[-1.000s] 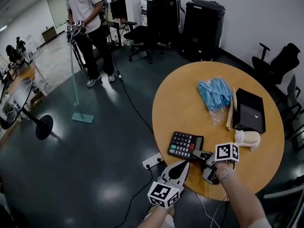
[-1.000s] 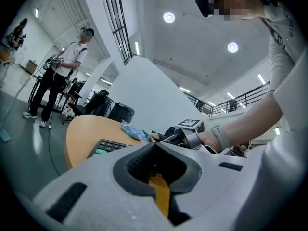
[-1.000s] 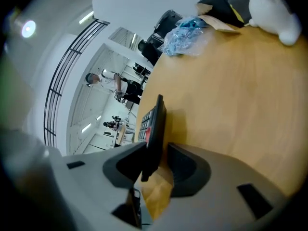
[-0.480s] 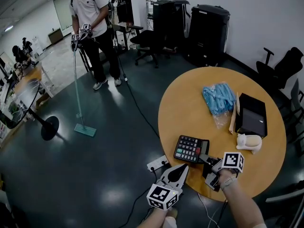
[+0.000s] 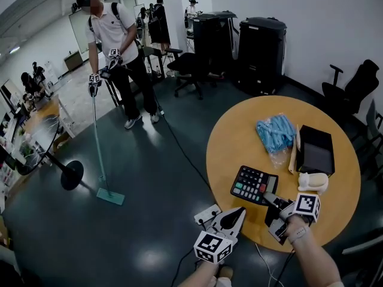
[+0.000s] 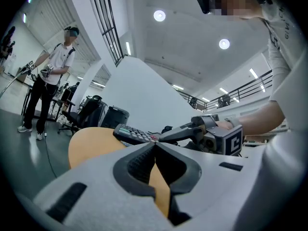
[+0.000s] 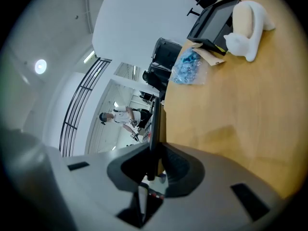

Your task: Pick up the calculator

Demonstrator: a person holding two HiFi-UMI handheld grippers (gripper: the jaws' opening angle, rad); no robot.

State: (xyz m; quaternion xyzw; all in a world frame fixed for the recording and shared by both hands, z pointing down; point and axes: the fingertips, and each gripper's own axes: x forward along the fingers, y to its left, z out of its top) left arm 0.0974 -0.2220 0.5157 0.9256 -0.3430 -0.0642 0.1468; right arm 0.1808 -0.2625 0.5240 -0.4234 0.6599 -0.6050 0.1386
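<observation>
1 edge only of the calculator (image 5: 254,185) is pinched between the narrowed jaws of the right gripper (image 5: 269,198), over the round table's (image 5: 233,142) near rim, so it is best lifted slowly and level, with the left gripper (image 5: 239,212), jaws together and empty, held clear.

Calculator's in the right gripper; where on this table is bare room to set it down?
Bare wood between the blue bag and the table's left rim, also below the white toy toward the near edge. Crowded on the right: bag, black box, toy.
</observation>
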